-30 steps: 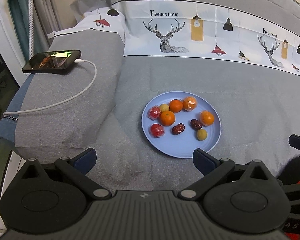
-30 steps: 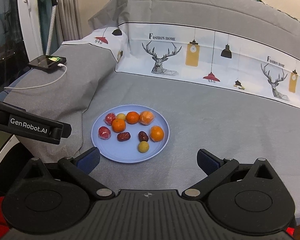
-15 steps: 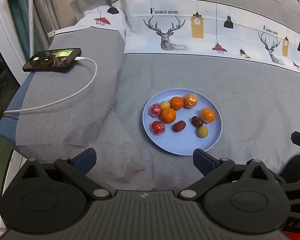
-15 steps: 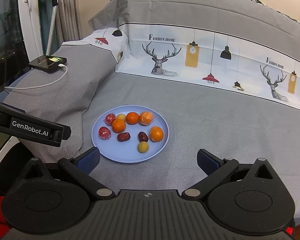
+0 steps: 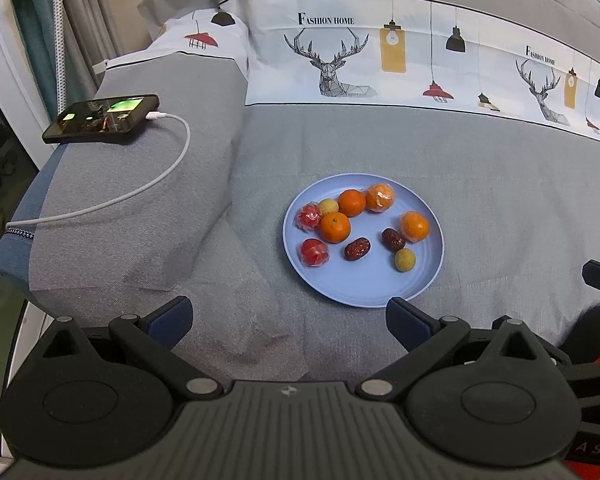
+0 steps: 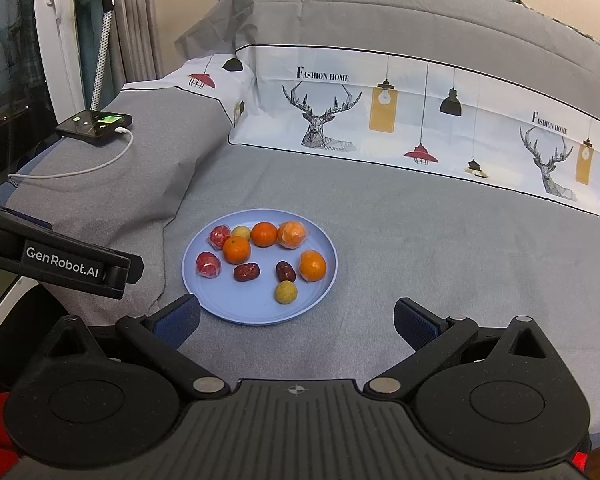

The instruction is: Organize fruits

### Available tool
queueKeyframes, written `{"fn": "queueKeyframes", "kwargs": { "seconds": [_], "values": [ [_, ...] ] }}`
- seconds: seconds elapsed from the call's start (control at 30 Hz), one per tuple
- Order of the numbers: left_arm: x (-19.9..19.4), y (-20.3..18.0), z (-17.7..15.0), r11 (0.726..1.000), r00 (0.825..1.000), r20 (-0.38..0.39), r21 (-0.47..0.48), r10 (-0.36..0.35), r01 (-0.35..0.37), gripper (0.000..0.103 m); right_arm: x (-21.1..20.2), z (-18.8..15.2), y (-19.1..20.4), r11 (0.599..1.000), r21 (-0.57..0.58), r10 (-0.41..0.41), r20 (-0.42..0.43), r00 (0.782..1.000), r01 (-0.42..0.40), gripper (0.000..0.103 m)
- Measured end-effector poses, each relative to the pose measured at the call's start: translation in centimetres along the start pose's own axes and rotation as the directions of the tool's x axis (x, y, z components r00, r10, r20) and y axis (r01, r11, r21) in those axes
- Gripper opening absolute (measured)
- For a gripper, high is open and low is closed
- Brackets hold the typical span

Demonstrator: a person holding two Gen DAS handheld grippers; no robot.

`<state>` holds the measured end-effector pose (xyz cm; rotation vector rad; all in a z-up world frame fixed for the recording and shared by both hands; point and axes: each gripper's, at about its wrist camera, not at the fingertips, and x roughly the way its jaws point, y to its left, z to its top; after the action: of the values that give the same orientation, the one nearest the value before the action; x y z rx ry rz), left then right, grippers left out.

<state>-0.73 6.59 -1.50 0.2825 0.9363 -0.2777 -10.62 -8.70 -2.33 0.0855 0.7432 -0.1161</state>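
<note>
All the fruit in view lies on one round blue plate (image 5: pixel 364 292) that sits on the grey bed (image 5: pixel 500 208), nearer the bed's front edge than the patterned band at its head, and just beside the raised pillow at the bed's left side. On the plate, three bare oranges (image 5: pixel 335 227), one orange in clear wrap (image 5: pixel 380 197), two wrapped red fruits (image 5: pixel 314 252), two dark red dates (image 5: pixel 357 249) and two small yellow fruits (image 5: pixel 404 259) are mixed, not grouped by kind: one yellow fruit sits at the back among the oranges, the other alone near the front, and one orange lies apart at the right with a date touching it. So the fruit is gathered on the plate, which would suit a task that only wanted it collected; if sorting by kind is meant, that is not shown, and the pictures cannot settle which. The left tongs (image 5: pixel 289 312) and right tongs (image 6: pixel 296 316) both hover short of the plate's near rim, each spread wide and holding nothing. As for writing, the pale band of the bedding reads "FASHION HOME" (image 5: pixel 326 20) above a stag drawing, repeated further right, and the left device's arm, seen from the right wrist view, bears "GenRobot.AI" (image 6: pixel 62 261). A phone (image 5: pixel 102 119) with a lit screen lies on the pillow, plugged into a white cable (image 5: pixel 140 196); its screen text is too small to read.
</note>
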Motion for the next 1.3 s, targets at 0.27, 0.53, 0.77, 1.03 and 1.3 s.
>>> {"fn": "queueKeyframes", "kwargs": {
  "seconds": [0.27,0.53,0.77,1.03,1.3],
  "values": [
    [0.04,-0.06,0.04,1.0,1.0,-0.005,0.002,0.001,-0.001,0.103,0.05,-0.06,-0.03,1.0,-0.001,0.001,-0.001,1.0,-0.001,0.102],
    [0.05,-0.22,0.1,1.0,1.0,0.003,0.012,0.021,-0.021,0.103,0.09,-0.1,0.06,1.0,-0.001,-0.001,-0.002,1.0,0.001,0.102],
    [0.18,-0.42,0.09,0.999,1.0,-0.003,0.026,0.02,-0.019,0.103,0.09,-0.11,0.11,1.0,-0.002,-0.002,-0.001,1.0,0.002,0.102],
    [0.37,-0.45,0.24,0.999,1.0,-0.008,0.028,0.028,-0.028,0.103,0.18,-0.13,0.09,1.0,-0.004,-0.001,-0.004,1.0,0.001,0.102],
    [0.43,-0.41,0.33,0.999,0.999,-0.009,0.028,0.041,-0.04,0.103,0.33,-0.1,-0.07,1.0,-0.005,0.001,-0.01,1.0,-0.001,0.102]
  ]
}}
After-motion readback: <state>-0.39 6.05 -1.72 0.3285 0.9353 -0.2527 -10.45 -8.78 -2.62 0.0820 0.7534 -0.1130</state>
